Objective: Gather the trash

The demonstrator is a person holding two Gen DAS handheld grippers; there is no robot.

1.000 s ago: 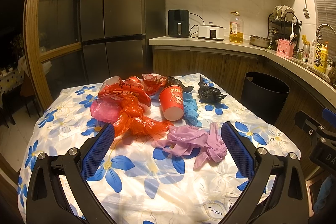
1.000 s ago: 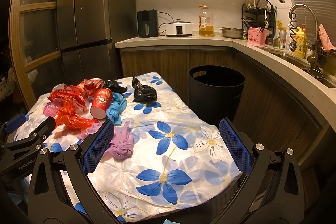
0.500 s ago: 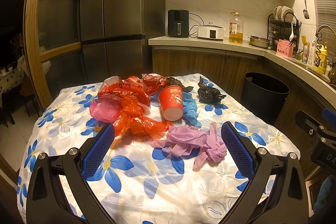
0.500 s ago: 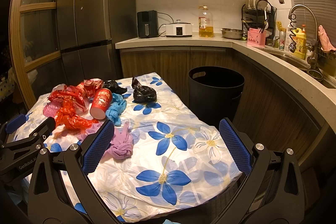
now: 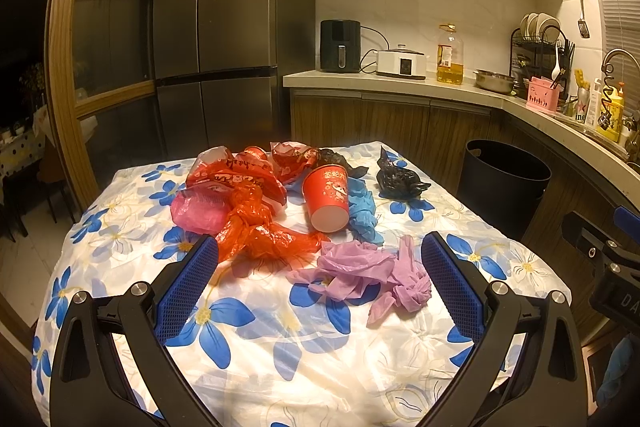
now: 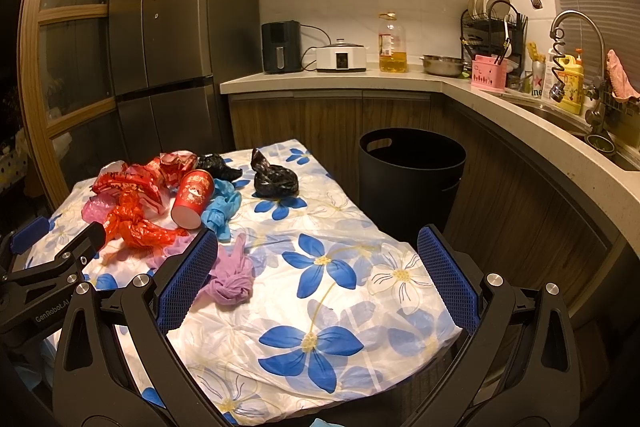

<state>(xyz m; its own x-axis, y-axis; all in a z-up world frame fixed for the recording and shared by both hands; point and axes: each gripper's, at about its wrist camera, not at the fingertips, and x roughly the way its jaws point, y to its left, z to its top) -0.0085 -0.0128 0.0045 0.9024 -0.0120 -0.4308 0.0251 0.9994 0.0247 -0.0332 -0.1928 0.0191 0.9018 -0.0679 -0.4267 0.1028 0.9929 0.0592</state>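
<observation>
Both your tools are wide apart and hold nothing — the left tool (image 5: 319,269) by the purple glove (image 5: 372,273), the right tool (image 6: 317,269) over the table (image 6: 340,311) near its right edge.

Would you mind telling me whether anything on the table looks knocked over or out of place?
The red paper cup lies tipped on its side among crumpled plastic bags; nothing seems spilled. The black bin stands upright.

Both wrist views face the table (image 5: 280,355) from its near edge (right one further right), sharing the bin (image 6: 412,179).
</observation>
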